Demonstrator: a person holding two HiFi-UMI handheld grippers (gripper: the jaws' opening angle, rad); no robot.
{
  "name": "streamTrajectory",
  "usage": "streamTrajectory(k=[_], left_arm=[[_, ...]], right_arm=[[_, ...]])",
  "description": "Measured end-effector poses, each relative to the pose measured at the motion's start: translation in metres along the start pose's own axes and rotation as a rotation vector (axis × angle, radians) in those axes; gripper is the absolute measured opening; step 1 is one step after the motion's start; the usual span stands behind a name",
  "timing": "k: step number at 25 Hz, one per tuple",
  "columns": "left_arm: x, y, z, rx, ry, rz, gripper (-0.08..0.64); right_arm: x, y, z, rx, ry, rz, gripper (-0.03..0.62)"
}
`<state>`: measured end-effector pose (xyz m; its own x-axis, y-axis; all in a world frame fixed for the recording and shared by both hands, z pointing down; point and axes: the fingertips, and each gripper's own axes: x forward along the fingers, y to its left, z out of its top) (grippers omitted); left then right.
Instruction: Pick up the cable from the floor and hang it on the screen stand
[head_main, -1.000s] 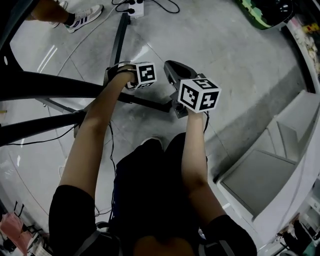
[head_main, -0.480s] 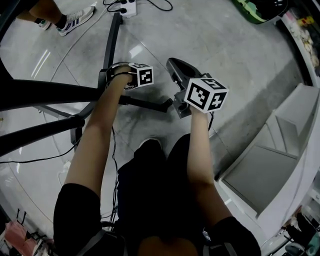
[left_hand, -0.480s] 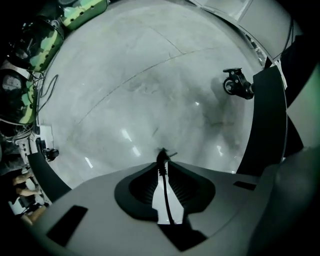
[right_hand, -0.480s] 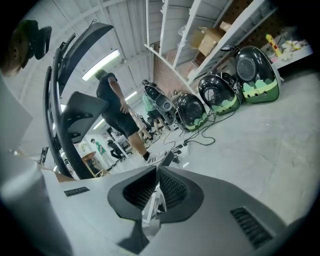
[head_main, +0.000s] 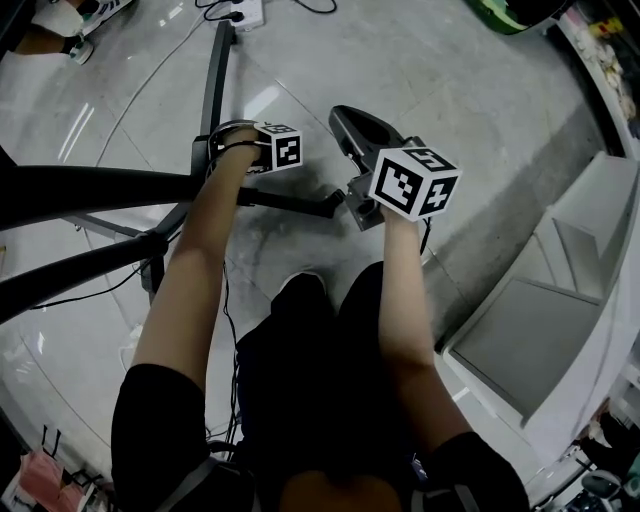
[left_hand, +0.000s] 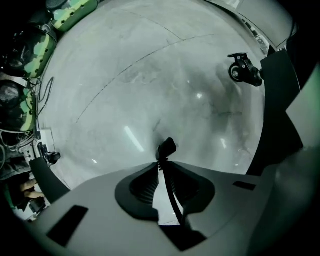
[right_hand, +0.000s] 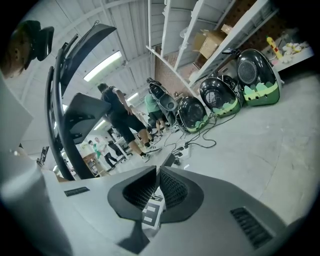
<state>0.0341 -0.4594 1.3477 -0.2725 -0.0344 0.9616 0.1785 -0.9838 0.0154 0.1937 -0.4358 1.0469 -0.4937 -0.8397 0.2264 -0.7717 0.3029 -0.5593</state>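
while the person stands over the foot of the screen stand (head_main: 212, 80), the left gripper (left_hand: 161, 162) points steeply down at the pale floor (head_main: 470, 90), just beside the stand's low black leg. its jaws have just been closing and now pinch a thin black cable (left_hand: 167, 148). the cable runs up between the pads and ends in a thicker dark tip that pokes out past the fingertips. whether that tip touches the floor cannot be told, and the rest of the cable is hidden behind the gripper body. one of the stand's caster wheels (left_hand: 243, 70) sits at the end of a dark leg, apart from the cable's tip.

the right gripper (right_hand: 158, 169) is held nearly level, on the far side of the left gripper from the stand's thick black bars. its jaws are pressed together with nothing between them.

a white power strip (head_main: 246, 12) with dark leads plugged in lies on the floor near the far end of the stand's leg. past the stand's tall curved post, the right gripper view shows people walking and a row of black-and-green domed units (right_hand: 220, 95) on the floor below shelving.
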Motion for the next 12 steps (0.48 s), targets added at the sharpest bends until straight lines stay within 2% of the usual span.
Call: streamTrajectory(k=[3, 5, 12], left_arm=[[-0.001, -0.001, 0.002, 0.021, -0.008, 0.010, 0.060], [-0.005, -0.001, 0.006, 0.003, -0.044, 0.008, 0.057], [-0.054, 0.015, 0.017, -0.211, -0.265, -0.002, 0.051]], right_arm=[[-0.001, -0.001, 0.001, 0.003, -0.005, -0.007, 0.026], [-0.002, 0.000, 0.002, 0.005, -0.011, -0.008, 0.026], [-0.010, 0.006, 0.011, 0.009, -0.042, -0.002, 0.026]])
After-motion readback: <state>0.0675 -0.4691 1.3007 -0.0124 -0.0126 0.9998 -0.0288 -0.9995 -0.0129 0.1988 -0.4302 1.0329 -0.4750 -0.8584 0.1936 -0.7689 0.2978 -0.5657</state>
